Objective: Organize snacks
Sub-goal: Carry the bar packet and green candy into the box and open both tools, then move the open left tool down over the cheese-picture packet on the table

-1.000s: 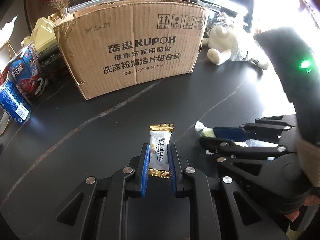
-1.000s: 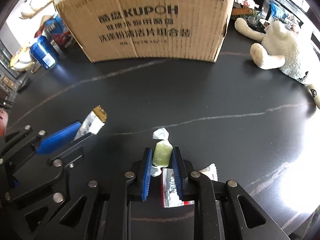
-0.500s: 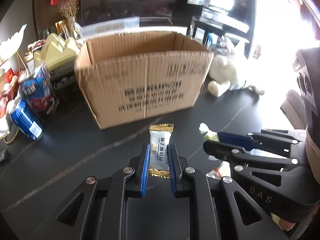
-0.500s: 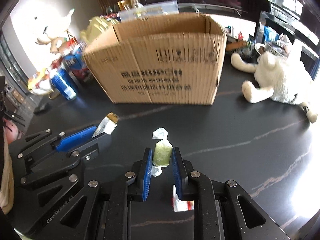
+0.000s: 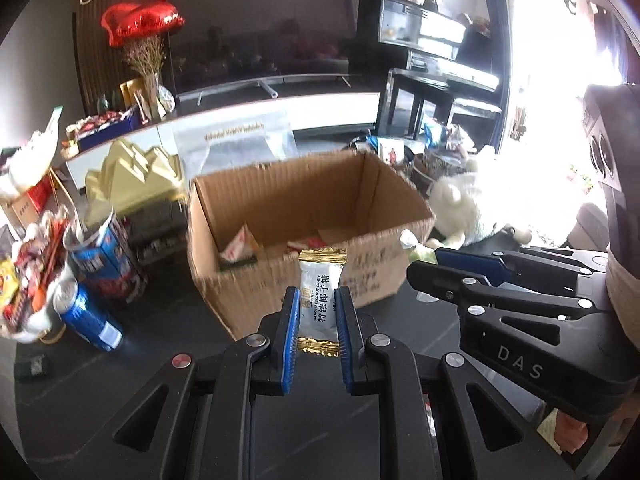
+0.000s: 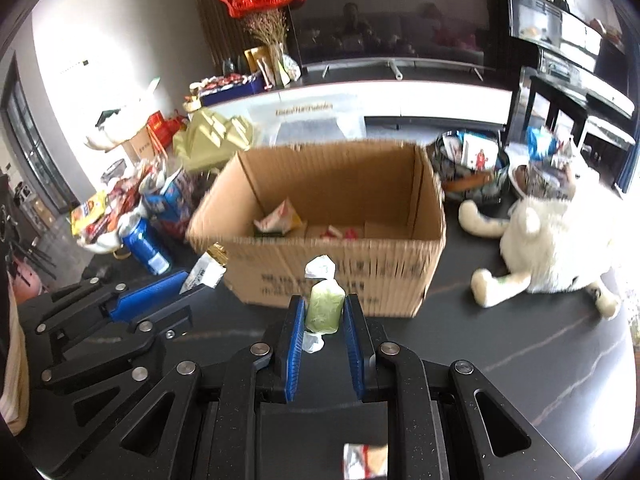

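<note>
Both grippers have been raised from the dark table (image 6: pixel 540 364) until the open cardboard box (image 5: pixel 304 216) is seen from above, so dropping in seems next. A white coconut candy (image 5: pixel 319 300) is clamped by the left gripper (image 5: pixel 318 320), a green wrapped sweet (image 6: pixel 324 306) by the right gripper (image 6: pixel 323 320). A cluttered living room lies behind.

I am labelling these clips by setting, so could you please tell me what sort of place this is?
Most likely a home living room: a large dark television on a long low white cabinet, red heart balloons by the wall, and a white plush toy lying on the dark table.
</note>
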Tool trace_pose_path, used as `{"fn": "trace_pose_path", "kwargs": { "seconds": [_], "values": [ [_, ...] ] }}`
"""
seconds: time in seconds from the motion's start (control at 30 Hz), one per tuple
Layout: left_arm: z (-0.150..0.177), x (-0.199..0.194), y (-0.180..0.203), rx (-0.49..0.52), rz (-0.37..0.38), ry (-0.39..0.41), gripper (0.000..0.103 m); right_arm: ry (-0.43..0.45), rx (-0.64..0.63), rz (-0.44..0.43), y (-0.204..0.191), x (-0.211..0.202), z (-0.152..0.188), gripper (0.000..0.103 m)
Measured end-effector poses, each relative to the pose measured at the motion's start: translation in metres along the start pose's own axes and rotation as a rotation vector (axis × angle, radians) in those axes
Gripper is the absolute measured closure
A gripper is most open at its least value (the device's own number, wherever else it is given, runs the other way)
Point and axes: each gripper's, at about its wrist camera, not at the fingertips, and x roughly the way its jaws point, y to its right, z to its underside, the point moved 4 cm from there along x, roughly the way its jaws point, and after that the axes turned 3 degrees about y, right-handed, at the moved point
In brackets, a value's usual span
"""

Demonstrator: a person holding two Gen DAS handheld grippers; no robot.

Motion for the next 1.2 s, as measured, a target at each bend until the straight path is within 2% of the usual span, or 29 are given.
{"fn": "trace_pose_path", "kwargs": {
  "seconds": [0.2,0.5,0.57,0.6,0.63,0.67,0.7,0.87,1.03,1.2],
  "values": [
    [-0.026,0.008,-0.008,0.025,-0.028,0.019,0.084,0.027,-0.025,0.007,0.001,0.007,-0.026,0.082],
    [-0.055,0.042,-0.027,-0.010,-0.035,0.010,0.083,0.034,-0.028,0.013,0.007,0.034,-0.058,0.082],
    [-0.060,0.048,-0.031,-0.009,-0.052,0.005,0.077,0.029,-0.031,0.008,0.008,0.043,-0.063,0.081],
    [-0.062,0.050,-0.033,-0.010,-0.076,0.007,0.068,0.029,-0.029,0.004,0.008,0.047,-0.065,0.080],
    [-0.064,0.051,-0.035,-0.008,-0.089,0.012,0.065,0.015,-0.029,0.003,0.009,0.051,-0.066,0.076],
    [-0.064,0.051,-0.036,-0.005,-0.098,0.016,0.065,0.006,-0.026,0.008,0.011,0.055,-0.066,0.067],
    [-0.063,0.050,-0.036,-0.003,-0.099,0.019,0.065,0.011,-0.024,0.018,0.013,0.056,-0.065,0.065],
    [-0.053,0.037,-0.029,-0.007,-0.076,0.030,0.065,0.009,-0.030,0.056,0.017,0.049,-0.053,0.065],
    [-0.038,0.016,-0.018,-0.010,-0.048,0.040,0.065,0.031,-0.036,0.079,0.015,0.022,-0.036,0.065],
    [-0.022,-0.009,-0.005,-0.007,-0.008,0.062,0.060,0.064,-0.040,0.122,0.015,-0.014,-0.015,0.055]
  ]
}}
